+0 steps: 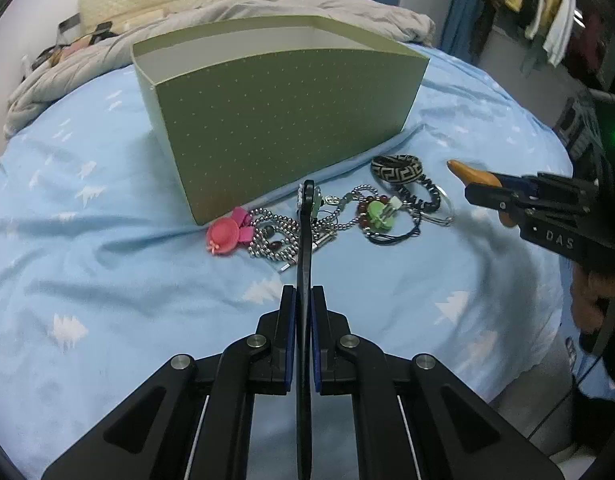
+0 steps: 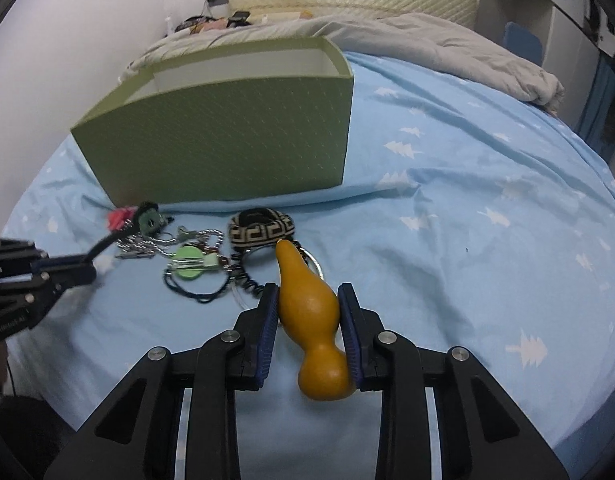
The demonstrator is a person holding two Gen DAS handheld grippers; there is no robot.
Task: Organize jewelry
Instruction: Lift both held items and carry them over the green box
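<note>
On a blue bedsheet [image 1: 107,280], the left gripper [image 1: 303,296] is clamped on a thin black strap [image 1: 305,240] above the jewelry pile [image 1: 331,220]. The right gripper [image 2: 309,300] squeezes an orange gourd-shaped pendant [image 2: 311,312]. The pile lies along the near wall of an open green box [image 1: 275,120], a patterned bangle [image 2: 261,230] at its right end. Bare sheet stretches toward the bed's right edge.

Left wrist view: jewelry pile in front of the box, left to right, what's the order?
Pink hat clip → silver bead chain → green clip → patterned bangle → orange gourd held in the right tool, off the bed.
</note>
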